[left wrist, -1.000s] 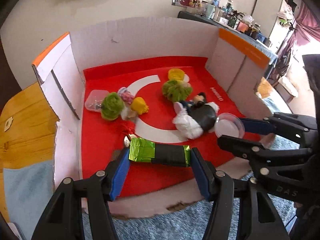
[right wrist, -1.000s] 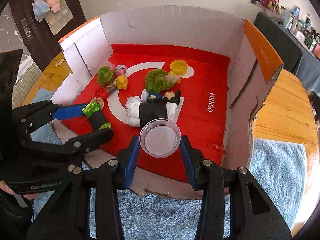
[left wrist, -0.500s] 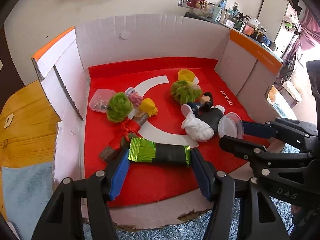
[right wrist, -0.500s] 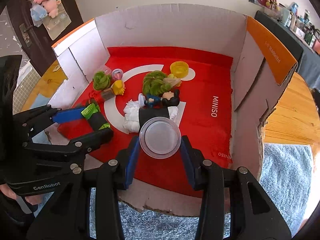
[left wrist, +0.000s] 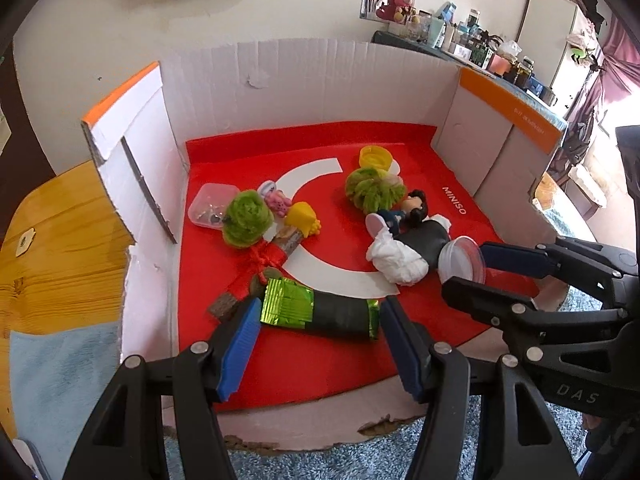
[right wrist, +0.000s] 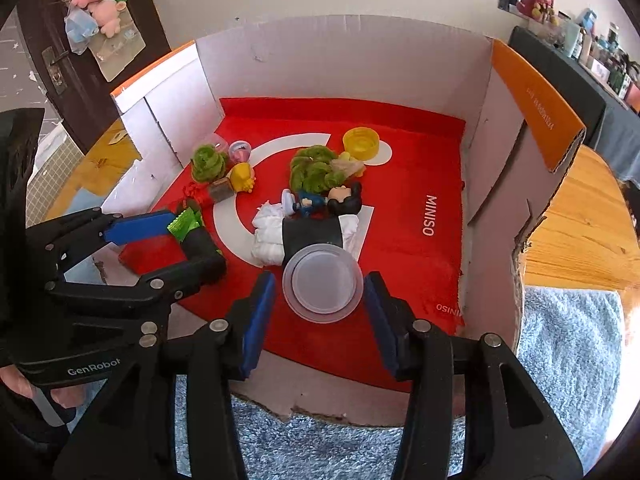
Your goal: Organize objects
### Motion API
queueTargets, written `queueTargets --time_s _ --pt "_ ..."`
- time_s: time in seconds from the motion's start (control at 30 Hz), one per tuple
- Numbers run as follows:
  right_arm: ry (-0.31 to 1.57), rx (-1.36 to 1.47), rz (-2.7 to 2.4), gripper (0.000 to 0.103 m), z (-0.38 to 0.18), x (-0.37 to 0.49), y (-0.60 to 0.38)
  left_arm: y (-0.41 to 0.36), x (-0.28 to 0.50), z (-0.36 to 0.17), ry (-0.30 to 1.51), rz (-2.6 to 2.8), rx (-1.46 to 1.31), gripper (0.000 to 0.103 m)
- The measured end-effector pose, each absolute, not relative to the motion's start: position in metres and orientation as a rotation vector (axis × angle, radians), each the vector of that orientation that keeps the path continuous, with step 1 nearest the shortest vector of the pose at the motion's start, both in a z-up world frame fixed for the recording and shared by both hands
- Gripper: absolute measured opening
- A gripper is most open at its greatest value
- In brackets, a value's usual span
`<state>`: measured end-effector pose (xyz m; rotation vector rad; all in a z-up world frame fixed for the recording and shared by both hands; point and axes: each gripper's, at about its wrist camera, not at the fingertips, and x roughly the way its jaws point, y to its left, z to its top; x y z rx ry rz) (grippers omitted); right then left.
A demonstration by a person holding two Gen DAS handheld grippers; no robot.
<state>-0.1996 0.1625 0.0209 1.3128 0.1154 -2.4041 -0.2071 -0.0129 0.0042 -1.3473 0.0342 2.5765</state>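
A: Okay, quick one — which step is this?

B: Placing, I'd say. Both grippers sit at the near edge of the open white cardboard box with the red printed liner [right wrist: 432,152]. The right gripper [right wrist: 322,312] has its jaws opening around the clear round plastic lid [right wrist: 322,286]; there are visible gaps between the blue pads and the rim, so it's released or nearly so. The lid rests on the liner at the near side, touching the black-and-white cloth bundle [right wrist: 304,236].

A: And the left?

B: The left gripper [left wrist: 316,330] pinches the green foil and black wrapped packet [left wrist: 320,308] end to end, pads against both ends. The packet lies low over the near-left part of the liner, just beside the red-tied wooden stick [left wrist: 256,272]; can't tell if it's resting or lifted.

A: Rest of the box?

B: Yellow bottle cap [left wrist: 375,157] far, two green fuzzy pom-poms [left wrist: 246,220], small dark-haired doll figure [left wrist: 404,212], clear small container [left wrist: 208,210] far left.

A: Next move?

B: Probably right jaws spread fully, then back straight out without dragging the lid; left needs to let go of the packet once it's flat
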Motion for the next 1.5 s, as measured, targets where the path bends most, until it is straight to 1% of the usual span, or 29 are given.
queueTargets --time_s 0.37,0.5,0.57,0.63,0.83,0.87,0.93,1.03,1.17,1.23,1.3,1.5 --pt "0.087 1.249 -2.436 0.057 0.034 -0.185 0.168 -0.017 -0.19 0.012 0.042 2.631 -1.318 0.064" --pt "0.075 1.225 -2.445 0.063 0.037 -0.178 0.168 -0.019 -0.183 0.015 0.035 2.648 -1.313 0.064" --pt "0.072 1.217 -2.45 0.063 0.038 -0.174 0.168 -0.02 -0.179 0.017 0.027 2.658 -1.307 0.066" --pt "0.072 1.208 -2.456 0.063 0.04 -0.171 0.168 -0.022 -0.175 0.018 0.023 2.672 -1.296 0.071" --pt "0.063 1.19 -2.472 0.064 0.043 -0.161 0.17 -0.026 -0.165 0.021 0.005 2.695 -1.279 0.072" --pt "0.063 1.188 -2.473 0.068 0.043 -0.159 0.17 -0.026 -0.163 0.022 0.004 2.699 -1.273 0.073" --pt "0.06 1.177 -2.48 0.073 0.045 -0.155 0.17 -0.026 -0.159 0.024 0.004 2.711 -1.258 0.079" --pt "0.048 1.16 -2.485 0.073 0.048 -0.148 0.17 -0.026 -0.152 0.028 0.014 2.737 -1.236 0.087" --pt "0.039 1.138 -2.495 0.073 0.052 -0.139 0.171 -0.029 -0.145 0.032 -0.002 2.751 -1.206 0.093" --pt "0.038 1.128 -2.503 0.074 0.055 -0.135 0.171 -0.032 -0.141 0.034 -0.019 2.764 -1.193 0.101" --pt "0.05 1.116 -2.52 0.082 0.056 -0.13 0.171 -0.034 -0.137 0.035 -0.029 2.777 -1.185 0.103" --pt "0.034 1.113 -2.53 0.083 0.053 -0.12 0.174 -0.039 -0.128 0.029 -0.044 2.798 -1.206 0.103"
